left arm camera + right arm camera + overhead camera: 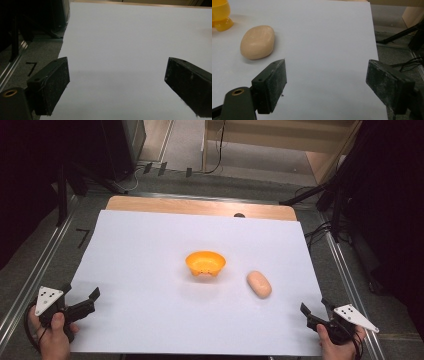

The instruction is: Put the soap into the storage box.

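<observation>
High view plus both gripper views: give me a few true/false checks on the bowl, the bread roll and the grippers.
1. The bread roll lies inside the orange bowl. False: it lies on the white sheet, apart from the bowl.
2. The right gripper is open with nothing between its jaws. True.
3. The left gripper grips the bowl. False: it is open, far from the bowl.
4. The roll is nearer the right gripper than the left. True.
</observation>
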Motion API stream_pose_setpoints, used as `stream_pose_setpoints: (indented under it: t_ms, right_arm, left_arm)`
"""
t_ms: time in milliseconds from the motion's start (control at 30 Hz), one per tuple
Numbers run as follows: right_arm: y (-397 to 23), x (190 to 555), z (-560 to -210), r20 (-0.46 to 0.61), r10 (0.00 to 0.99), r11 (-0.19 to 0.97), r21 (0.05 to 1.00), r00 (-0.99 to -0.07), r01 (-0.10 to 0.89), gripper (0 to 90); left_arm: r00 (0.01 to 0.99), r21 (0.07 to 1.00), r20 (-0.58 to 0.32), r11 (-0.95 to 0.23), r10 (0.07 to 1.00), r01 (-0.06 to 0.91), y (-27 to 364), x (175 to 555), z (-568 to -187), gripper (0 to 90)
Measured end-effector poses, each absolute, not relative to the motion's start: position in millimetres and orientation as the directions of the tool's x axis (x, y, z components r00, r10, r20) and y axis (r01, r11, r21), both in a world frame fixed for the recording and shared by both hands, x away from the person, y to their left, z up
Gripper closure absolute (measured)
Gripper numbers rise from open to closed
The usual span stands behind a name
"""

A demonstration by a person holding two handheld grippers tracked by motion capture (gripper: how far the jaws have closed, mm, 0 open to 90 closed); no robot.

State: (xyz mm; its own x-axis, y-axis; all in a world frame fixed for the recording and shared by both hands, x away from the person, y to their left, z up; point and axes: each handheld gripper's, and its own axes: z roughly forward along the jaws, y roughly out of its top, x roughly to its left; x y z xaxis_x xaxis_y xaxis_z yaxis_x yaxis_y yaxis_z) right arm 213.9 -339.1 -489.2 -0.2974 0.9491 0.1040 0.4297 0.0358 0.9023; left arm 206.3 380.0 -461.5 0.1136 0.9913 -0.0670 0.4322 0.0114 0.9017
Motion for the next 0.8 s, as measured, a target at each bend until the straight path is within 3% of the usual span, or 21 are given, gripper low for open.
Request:
stream_pose_setpoints:
  t_ms: [200, 300, 333, 600, 800]
  right_arm:
    - [-335, 216, -487, 0.067, 0.956, 0.07, 0.894, -0.287, 0.443, 24.1]
    - [-334, 220, -487, 0.077, 0.935, 0.102, 0.876, -0.347, 0.471, 38.2]
    - [-334, 221, -487, 0.079, 0.927, 0.113, 0.874, -0.367, 0.472, 38.7]
    - [-332, 224, -477, 0.089, 0.926, 0.12, 0.853, -0.368, 0.509, 34.6]
    - [-322, 234, -467, 0.048, 0.92, 0.191, 0.811, -0.388, 0.553, 19.8]
  left_arm:
    - [0.113, 0.903, -0.068, 0.013, 0.991, 0.429, 380, 206, -462, 6.6]
    - [0.115, 0.903, -0.067, 0.011, 0.991, 0.43, 380, 206, -462, 6.6]
    - [0.115, 0.903, -0.066, 0.01, 0.991, 0.43, 380, 206, -462, 6.6]
    - [0.12, 0.901, -0.057, -0.001, 0.991, 0.433, 379, 207, -462, 6.6]
    - [0.116, 0.901, -0.056, 0.0, 0.992, 0.434, 379, 207, -462, 6.6]
